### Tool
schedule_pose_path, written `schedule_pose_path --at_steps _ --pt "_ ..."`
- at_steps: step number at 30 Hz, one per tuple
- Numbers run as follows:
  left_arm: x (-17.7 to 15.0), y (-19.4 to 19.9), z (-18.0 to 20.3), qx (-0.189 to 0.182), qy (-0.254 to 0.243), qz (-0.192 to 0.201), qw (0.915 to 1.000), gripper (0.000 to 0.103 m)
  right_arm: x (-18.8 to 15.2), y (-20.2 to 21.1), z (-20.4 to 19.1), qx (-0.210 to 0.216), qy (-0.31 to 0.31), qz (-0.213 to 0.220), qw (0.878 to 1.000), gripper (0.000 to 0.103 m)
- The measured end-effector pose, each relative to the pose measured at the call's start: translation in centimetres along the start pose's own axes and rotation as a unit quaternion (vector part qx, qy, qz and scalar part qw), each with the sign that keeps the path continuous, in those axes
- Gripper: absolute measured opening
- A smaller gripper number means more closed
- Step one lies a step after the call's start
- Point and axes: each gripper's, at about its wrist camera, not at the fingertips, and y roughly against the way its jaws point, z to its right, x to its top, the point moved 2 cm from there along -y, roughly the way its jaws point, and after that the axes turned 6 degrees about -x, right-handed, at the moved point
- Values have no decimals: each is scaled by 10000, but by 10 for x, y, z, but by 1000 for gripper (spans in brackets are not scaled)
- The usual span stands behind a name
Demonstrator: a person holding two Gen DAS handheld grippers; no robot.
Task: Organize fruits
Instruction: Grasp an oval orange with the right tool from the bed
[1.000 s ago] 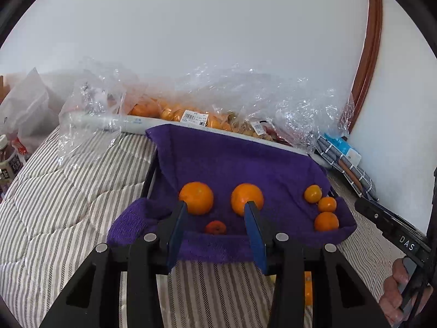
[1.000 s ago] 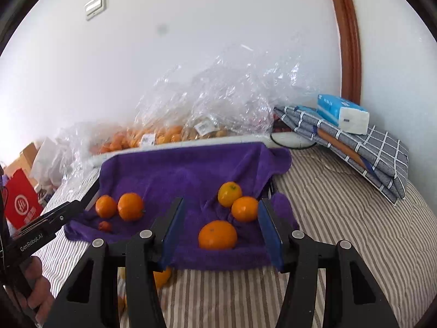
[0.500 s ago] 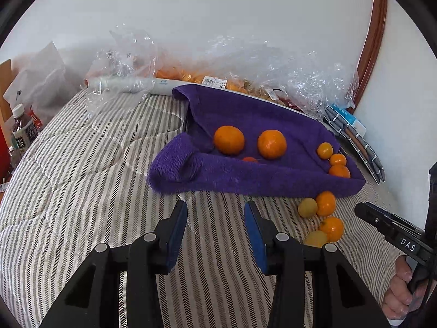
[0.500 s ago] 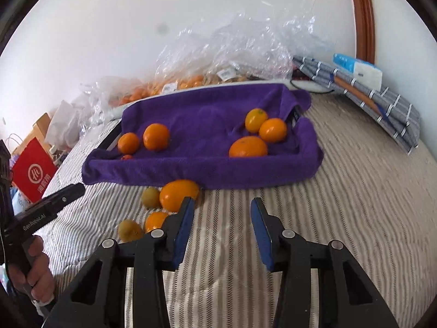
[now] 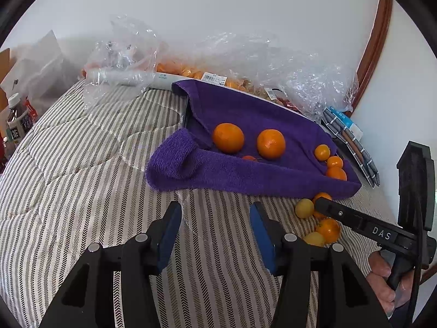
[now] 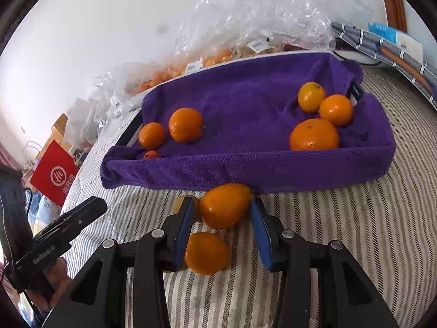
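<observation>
A tray lined with a purple towel (image 5: 262, 175) (image 6: 245, 169) lies on the striped bedspread and holds several oranges (image 5: 228, 138) (image 6: 314, 135). Loose fruit lies in front of it: a large orange (image 6: 225, 205), a second orange (image 6: 206, 252) and a yellowish fruit (image 6: 179, 201) half hidden behind a finger. My right gripper (image 6: 221, 210) is open, its jaws on either side of the large orange. In the left wrist view the loose fruits (image 5: 304, 207) (image 5: 329, 229) sit by the right gripper's tip. My left gripper (image 5: 215, 220) is open and empty above bare bedspread.
Clear plastic bags with more oranges (image 5: 191, 72) (image 6: 218, 54) lie behind the tray by the wall. A folded checked cloth with a tissue pack (image 6: 393, 38) is at right. A red bag (image 6: 54, 175) and a bottle (image 5: 17, 125) stand off the bed's left side.
Both grippers pulled back from the tray toward the near side of the bed. The right gripper then lowered onto the loose fruit, its jaws now straddling the large orange.
</observation>
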Motion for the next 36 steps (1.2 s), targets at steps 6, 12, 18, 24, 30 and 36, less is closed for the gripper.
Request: schedule_pose_path --at_steps 6,12,18,24,30,36 --pt "0 -2 1 -16 -9 -57 10000 50 -1 3 2 -11 -63 127 9999 39" --pt "0 0 4 -79 -72 -29 9999 50 -2 31 15 -15 -231 466 9986 39" --pt "-4 0 15 -338 -268 -137 9990 50 -8 59 39 -263 -406 620 9969 39" --pt "-8 -1 27 -543 -468 -288 9970 52 -24 71 56 -575 -501 614 9952 39" --pt "-10 -3 29 -799 -452 -439 9948 54 -41 73 62 -860 -400 639 9934 39" --pt "-18 -6 45 -1156 -445 -755 9894 54 -50 82 66 -882 -350 714 9929 39"
